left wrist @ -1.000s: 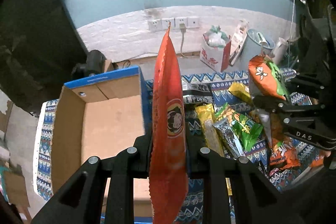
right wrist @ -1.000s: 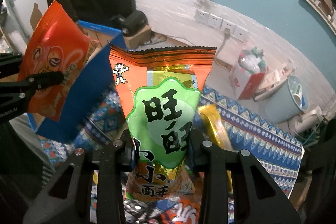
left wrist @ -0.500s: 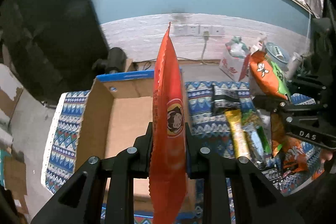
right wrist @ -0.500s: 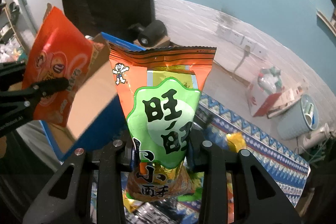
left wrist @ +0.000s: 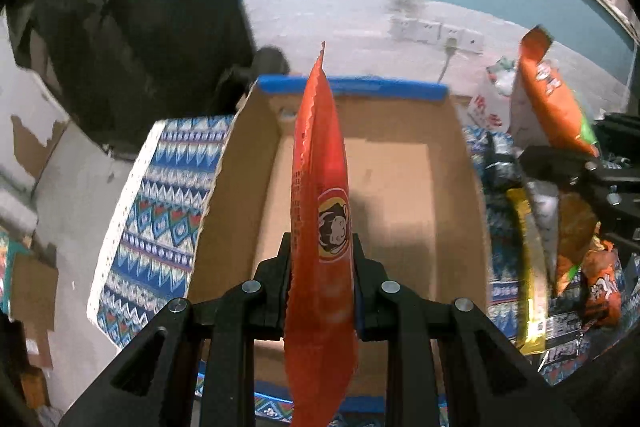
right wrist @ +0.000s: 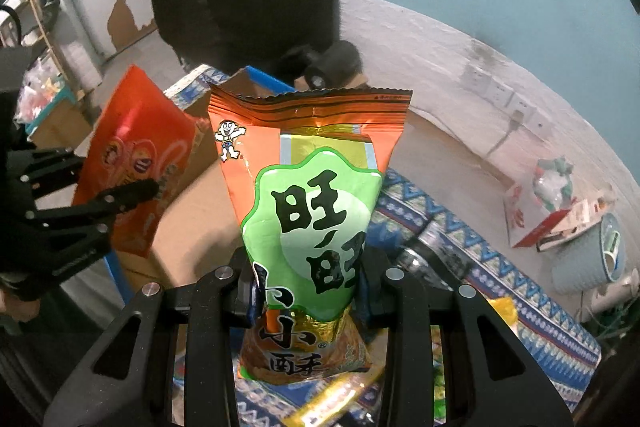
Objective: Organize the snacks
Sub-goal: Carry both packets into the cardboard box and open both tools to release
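My left gripper (left wrist: 320, 259) is shut on a red snack bag (left wrist: 320, 195), held edge-on above the open cardboard box (left wrist: 400, 195) with a blue rim. The same red bag (right wrist: 136, 163) and left gripper (right wrist: 132, 195) show at the left of the right wrist view. My right gripper (right wrist: 306, 279) is shut on an orange and green snack bag (right wrist: 316, 203), held upright to the right of the box; that bag also shows in the left wrist view (left wrist: 552, 107). The box holds nothing that I can see.
A pile of loose snack packets (left wrist: 560, 267) lies on the patterned blue cloth (left wrist: 160, 211) right of the box. A red and white bag (right wrist: 548, 203) and a pale bin (right wrist: 592, 259) stand on the floor behind. Wall sockets (left wrist: 432, 31) are on the far wall.
Both grippers have swung left with their bags. The left gripper now hangs over the middle of the box, and the right gripper has come closer to the box's right side.
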A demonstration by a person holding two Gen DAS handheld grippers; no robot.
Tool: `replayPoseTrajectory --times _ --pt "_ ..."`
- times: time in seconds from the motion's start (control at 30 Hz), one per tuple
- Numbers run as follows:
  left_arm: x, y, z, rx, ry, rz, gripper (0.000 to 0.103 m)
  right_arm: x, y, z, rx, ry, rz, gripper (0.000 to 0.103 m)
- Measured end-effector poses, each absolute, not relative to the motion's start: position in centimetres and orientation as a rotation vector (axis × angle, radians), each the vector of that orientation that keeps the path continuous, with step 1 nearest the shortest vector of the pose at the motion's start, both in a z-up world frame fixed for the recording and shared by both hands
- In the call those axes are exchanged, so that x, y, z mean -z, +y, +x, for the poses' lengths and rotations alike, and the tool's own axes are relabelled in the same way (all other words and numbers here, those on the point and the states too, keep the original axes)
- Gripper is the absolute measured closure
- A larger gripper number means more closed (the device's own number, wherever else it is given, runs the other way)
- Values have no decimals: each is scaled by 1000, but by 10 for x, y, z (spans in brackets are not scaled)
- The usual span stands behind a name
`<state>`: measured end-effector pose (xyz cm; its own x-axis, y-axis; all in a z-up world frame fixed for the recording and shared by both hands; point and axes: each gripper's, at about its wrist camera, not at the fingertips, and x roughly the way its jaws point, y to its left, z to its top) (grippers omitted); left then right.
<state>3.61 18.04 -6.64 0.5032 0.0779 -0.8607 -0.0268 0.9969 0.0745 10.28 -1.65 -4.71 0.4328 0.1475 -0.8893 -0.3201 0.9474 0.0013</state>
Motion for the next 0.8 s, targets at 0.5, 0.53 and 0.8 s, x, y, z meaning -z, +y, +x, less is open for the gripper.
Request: replayPoseTrajectory --times 0.5,0.53,0.8 --pt "102 219 45 -145 1155 17 67 70 49 128 -391 1120 -174 70" --pt "102 220 45 -146 1152 19 57 72 51 130 -395 1121 -173 70" --pt "87 232 35 -175 1116 30 41 87 63 137 -411 1155 -169 69"
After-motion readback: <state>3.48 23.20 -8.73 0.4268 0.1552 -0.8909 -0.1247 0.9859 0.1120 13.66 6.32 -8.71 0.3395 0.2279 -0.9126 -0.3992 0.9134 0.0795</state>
